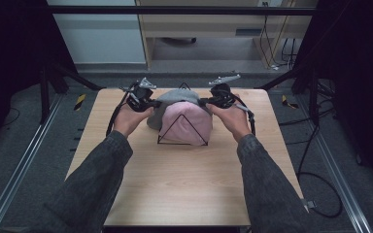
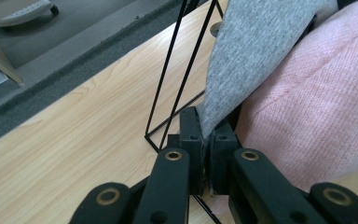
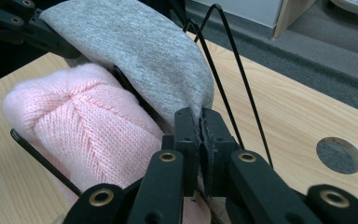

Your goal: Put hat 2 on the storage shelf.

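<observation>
Grey cloth [image 1: 175, 99] stretches between both clamped hand-held grippers, seemingly taut.

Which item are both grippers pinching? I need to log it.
At the far middle of the wooden table stands a black wire frame. The grey knit hat is stretched over it between the left gripper and right gripper, behind the pink hat.

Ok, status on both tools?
Left tool shut on soft grey knit cloth. Right tool likewise. Pink knitted hat beneath, inside black wire frame.
</observation>
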`<move>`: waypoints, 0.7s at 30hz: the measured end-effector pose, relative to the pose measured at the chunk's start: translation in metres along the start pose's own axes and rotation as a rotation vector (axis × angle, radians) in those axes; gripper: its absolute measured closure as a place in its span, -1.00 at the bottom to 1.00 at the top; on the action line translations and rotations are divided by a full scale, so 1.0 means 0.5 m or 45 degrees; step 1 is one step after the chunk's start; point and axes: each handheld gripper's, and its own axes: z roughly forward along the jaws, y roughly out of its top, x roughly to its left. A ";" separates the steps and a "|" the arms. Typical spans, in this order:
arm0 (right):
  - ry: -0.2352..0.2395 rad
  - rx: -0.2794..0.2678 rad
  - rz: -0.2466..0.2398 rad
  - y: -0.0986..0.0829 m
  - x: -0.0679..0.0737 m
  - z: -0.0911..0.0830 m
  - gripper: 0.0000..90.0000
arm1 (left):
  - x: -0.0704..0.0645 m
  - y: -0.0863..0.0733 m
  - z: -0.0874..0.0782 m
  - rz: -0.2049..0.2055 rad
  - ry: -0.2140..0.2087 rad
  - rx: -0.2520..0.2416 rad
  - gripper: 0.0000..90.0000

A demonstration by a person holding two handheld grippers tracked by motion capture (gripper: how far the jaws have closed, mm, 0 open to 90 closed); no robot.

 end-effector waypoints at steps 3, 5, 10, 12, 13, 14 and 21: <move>-0.008 0.013 0.002 -0.004 -0.001 0.003 0.92 | -0.001 -0.005 0.006 -0.004 0.000 0.029 0.92; -0.026 0.023 0.005 -0.006 -0.004 0.006 0.90 | -0.003 -0.006 0.008 -0.008 -0.008 0.026 0.89; -0.032 0.027 0.004 -0.007 -0.005 0.005 0.87 | -0.002 -0.012 0.012 -0.008 -0.006 0.041 0.85; -0.038 0.027 0.009 -0.007 -0.006 0.003 0.85 | 0.001 -0.016 0.016 -0.021 -0.005 0.049 0.83; -0.040 0.030 0.010 -0.007 -0.007 0.002 0.84 | 0.002 -0.019 0.017 -0.029 -0.013 0.053 0.82; -0.041 0.032 0.009 -0.007 -0.008 0.001 0.84 | 0.001 -0.020 0.017 -0.032 -0.013 0.051 0.82; -0.081 0.007 0.014 -0.005 -0.013 -0.012 0.52 | -0.003 -0.026 0.008 -0.044 0.033 0.019 0.53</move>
